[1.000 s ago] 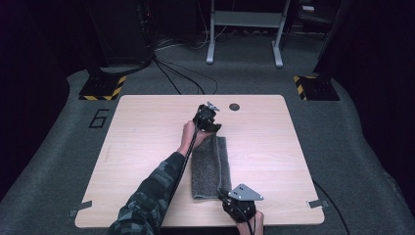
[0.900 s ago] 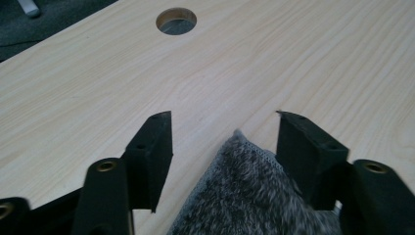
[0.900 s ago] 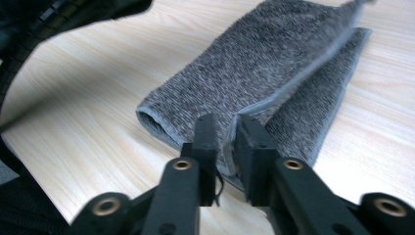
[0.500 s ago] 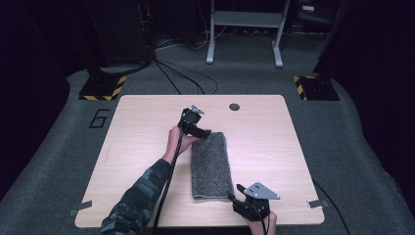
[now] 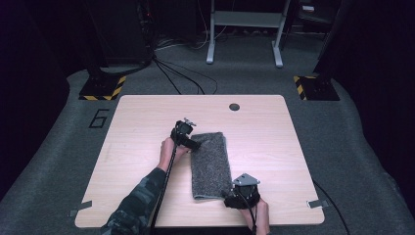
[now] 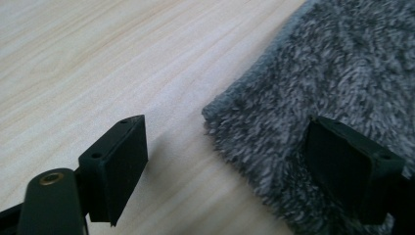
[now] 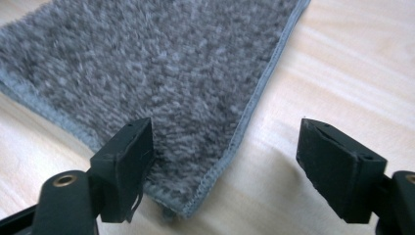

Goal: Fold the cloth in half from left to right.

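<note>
While grippers straddle corners, towel (image 5: 211, 164) lies flat.

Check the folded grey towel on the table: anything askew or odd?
Nothing stands out. The folded grey fleecy towel lies flat on the light wooden table, edges roughly aligned; left gripper and right gripper stand open at opposite corners.

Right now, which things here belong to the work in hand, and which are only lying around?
Belongs to the work:
- grey towel
- left gripper, open at its far corner
- right gripper, open at its near corner

Only around:
- table
- floor cables
- metal stand
</note>
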`<state>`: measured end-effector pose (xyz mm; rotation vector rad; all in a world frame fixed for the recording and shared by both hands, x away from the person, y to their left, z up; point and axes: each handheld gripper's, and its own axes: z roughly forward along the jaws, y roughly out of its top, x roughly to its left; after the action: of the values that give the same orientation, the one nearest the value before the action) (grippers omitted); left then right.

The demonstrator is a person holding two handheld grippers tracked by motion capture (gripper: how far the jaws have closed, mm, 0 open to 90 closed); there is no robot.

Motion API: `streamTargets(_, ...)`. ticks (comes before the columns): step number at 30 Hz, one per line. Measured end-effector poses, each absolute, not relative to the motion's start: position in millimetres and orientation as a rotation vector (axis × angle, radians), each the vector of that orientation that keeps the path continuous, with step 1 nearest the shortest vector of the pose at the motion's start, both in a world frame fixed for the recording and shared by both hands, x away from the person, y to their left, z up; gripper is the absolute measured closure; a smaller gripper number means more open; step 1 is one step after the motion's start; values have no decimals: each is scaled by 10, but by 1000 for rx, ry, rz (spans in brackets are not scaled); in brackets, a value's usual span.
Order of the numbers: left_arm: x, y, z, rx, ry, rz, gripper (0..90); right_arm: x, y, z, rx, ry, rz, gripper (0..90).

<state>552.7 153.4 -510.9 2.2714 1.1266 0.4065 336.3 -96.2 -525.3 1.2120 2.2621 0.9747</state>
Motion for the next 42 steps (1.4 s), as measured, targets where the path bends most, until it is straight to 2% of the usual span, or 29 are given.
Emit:
streamTargets(11, 5739, 1579, -5143, 2229, 1140, 421, 140, 3381, -985, -5271, 1237, 2255, 979, 191)
streamTargets(18, 5728, 1580, -5152, 2220, 1132, 425, 137, 3326, -963, -5274, 1242, 2250, 979, 194)
streamTargets(22, 5716, 1592, -5138, 2229, 1112, 394, 137, 3311, -965, -5262, 1230, 2279, 985, 174)
streamTargets(26, 5714, 1673, -5082, 2163, 1114, 352, 137, 3382, -1044, -5158, 1272, 2264, 1068, 148)
streamTargets(30, 5710, 1727, -5002, 2145, 1108, 363, 129, 3581, -1113, -4954, 1238, 2252, 1107, 146)
streamTargets(35, 5726, 1763, -4999, 2137, 1125, 362, 135, 4009, -1132, -4763, 1225, 2269, 1138, 159)
streamTargets(42, 5776, 1771, -5019, 2123, 1158, 330, 148, 4656, -1075, -4698, 1253, 2300, 1086, 169)
